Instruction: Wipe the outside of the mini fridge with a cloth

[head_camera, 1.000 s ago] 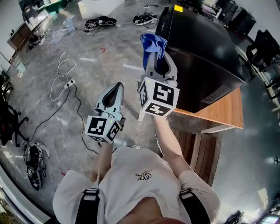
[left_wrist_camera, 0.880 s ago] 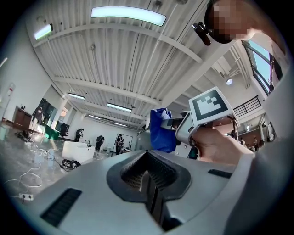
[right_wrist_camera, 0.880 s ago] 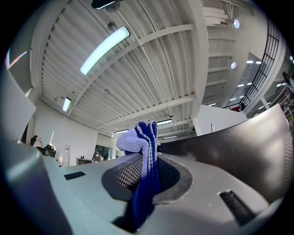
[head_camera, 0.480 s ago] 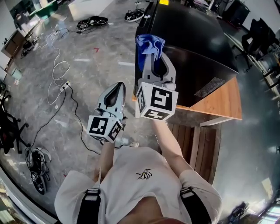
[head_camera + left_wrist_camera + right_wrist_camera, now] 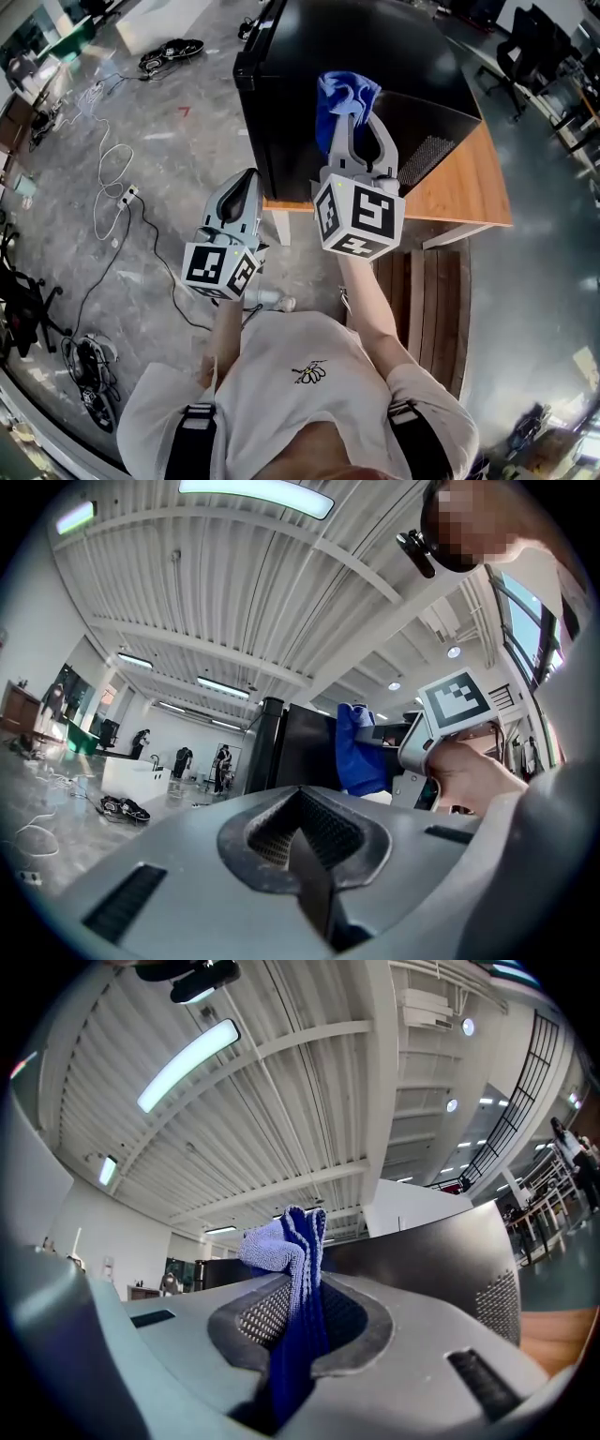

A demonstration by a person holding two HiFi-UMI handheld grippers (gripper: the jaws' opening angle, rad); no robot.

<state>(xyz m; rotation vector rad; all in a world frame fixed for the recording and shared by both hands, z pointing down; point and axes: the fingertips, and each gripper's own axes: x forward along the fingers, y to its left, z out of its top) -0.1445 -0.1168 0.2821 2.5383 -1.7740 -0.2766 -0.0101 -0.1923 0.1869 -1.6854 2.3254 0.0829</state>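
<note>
Head view: the crumpled blue cloth (image 5: 345,98) is held up in front of the black box-shaped mini fridge (image 5: 300,84), over the upper part of the fridge's near dark panel. No view shows whether cloth and panel touch. The right gripper (image 5: 354,120), grey with a black-and-white marker cube (image 5: 361,217) at its rear, points away from the person, its jaws pinching the cloth so that a bunch stands out past the tips.

Right gripper view: the jaws are pressed on a dark blue fold of the cloth (image 5: 286,1241), with the paler bunch rising above them. The fridge's panel (image 5: 431,1251), with a perforated vent patch towards its right side, fills the background.

Left gripper view: the left gripper (image 5: 305,841) has its jaws pressed together with nothing between them. The cloth (image 5: 359,747) and the fridge (image 5: 300,752) show beyond it.

In the head view the left gripper (image 5: 242,192) is lower and to the left of the right one, well clear of the fridge. The fridge stands on an orange-brown wooden tabletop (image 5: 469,187). White cables (image 5: 112,187) lie on the grey polished floor (image 5: 187,141) to the left.
</note>
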